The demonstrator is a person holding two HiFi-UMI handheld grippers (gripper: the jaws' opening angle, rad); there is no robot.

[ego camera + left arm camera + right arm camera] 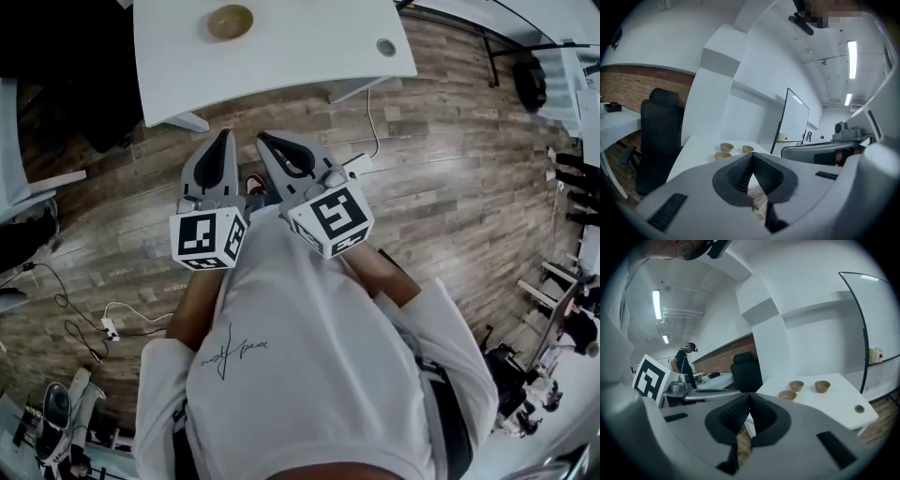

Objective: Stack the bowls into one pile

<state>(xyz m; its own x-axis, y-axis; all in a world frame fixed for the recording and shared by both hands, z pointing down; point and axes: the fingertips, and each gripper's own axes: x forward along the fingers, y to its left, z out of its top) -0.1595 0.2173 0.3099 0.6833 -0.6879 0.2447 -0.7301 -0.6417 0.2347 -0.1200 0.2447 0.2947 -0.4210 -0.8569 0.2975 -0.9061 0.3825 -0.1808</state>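
- Standing off from the white table [281, 56]. Both claws are held out in front of the chest over the wood floor [450, 187], well apart from the tabletop.
- left gripper [223, 139]: jaws together at the tips, nothing between them. Its own view confirms this [752, 158].
- right gripper [266, 141]: jaws closed tight, also empty [750, 397].
- Three tan bowls are on the table, all rim up, none nested.
- Right gripper view shows the layout: front bowl [787, 394], with the back-left bowl [796, 385] and back-right bowl [822, 386] behind it. They sit in a close cluster with gaps between all three.
- Head view catches only one bowl [230, 22], at the top edge. I can't tell which of the three it is.
- Key relation: the bowls lie ahead of and beyond both claws, with the table's near edge in between.
- In the left gripper view the cluster sits just left of the jaw line. In the right gripper view it's well off to the right.
- My read: the left gripper is pointed nearly at the bowls and the right gripper needs to swing over. Neither is clearly nearer.
- The bowls are round, so there's no long axis to align to. Any rim point works.
- Task status: nothing stacked yet. The next step needs an approach to the table, with the jaws opened before any rim grab.
- Clutter: a small round disc [858, 408] near the table's front right corner, clear of the bowls, and a black office chair [746, 371] to the left of the table.
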